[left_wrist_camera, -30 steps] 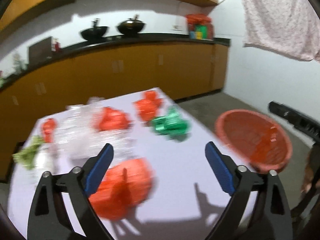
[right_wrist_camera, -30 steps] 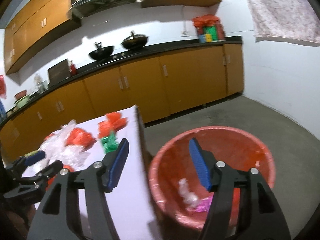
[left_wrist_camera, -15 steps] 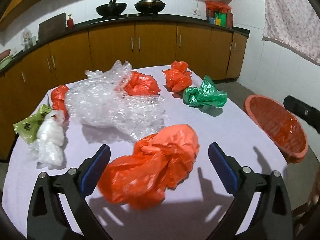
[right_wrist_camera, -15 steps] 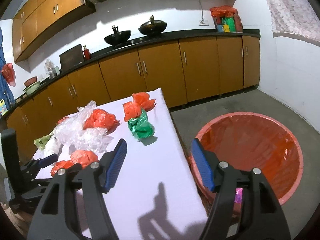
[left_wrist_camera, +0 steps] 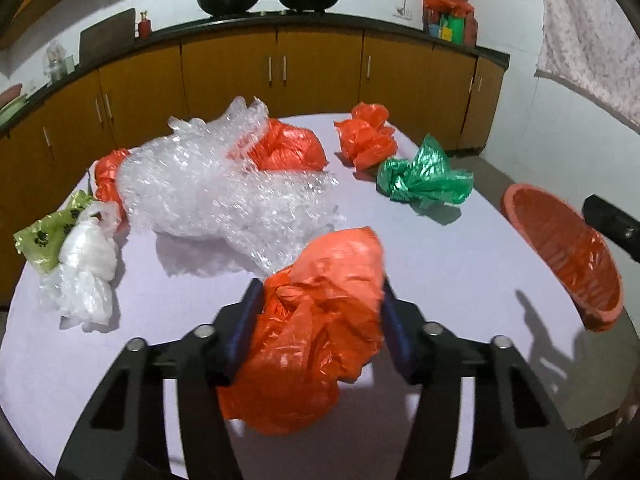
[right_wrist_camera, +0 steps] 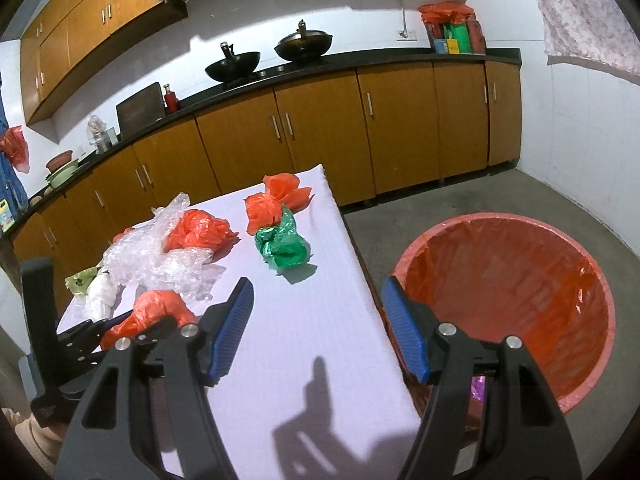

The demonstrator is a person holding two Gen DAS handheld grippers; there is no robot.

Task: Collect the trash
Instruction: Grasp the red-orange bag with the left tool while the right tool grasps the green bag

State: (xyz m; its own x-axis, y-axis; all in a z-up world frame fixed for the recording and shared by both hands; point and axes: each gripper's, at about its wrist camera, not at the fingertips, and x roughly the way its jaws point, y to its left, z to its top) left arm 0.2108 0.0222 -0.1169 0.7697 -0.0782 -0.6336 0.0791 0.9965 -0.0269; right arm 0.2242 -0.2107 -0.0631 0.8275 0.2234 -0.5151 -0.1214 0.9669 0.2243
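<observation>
Two blue-padded fingers of the left gripper (left_wrist_camera: 320,316) press from both sides on a crumpled orange bag (left_wrist_camera: 316,328), so the jaws are clenched on it. In the left wrist view this bag sits at the near edge of the table (left_wrist_camera: 460,264), which carries a pale lilac cover. Behind it, in the middle of the table, lies a big heap of bubble wrap (left_wrist_camera: 224,188), and its front fold comes close to the held bag. A second orange bag (left_wrist_camera: 288,148) rests against the far side of the wrap. Near the far right corner lie a third orange bag (left_wrist_camera: 366,136) and, just in front of it, a green bag (left_wrist_camera: 424,176). At the left edge a white bag (left_wrist_camera: 86,268) touches a light green bag with paw prints (left_wrist_camera: 44,236), and a thin orange bag (left_wrist_camera: 107,176) lies behind them, beside the wrap. Beyond the right edge stands the red bin (left_wrist_camera: 568,252), lower than the table top.

From the right wrist view, the right gripper (right_wrist_camera: 316,332) hangs over the right edge of the table (right_wrist_camera: 304,344) with its jaws released wide and nothing between them. The left gripper (right_wrist_camera: 120,328) appears at the near left corner, grasping the orange bag (right_wrist_camera: 154,312). The green bag (right_wrist_camera: 282,246) lies near the right edge. The red bin (right_wrist_camera: 508,292) stands on the floor just beside that edge, lined with orange plastic.
</observation>
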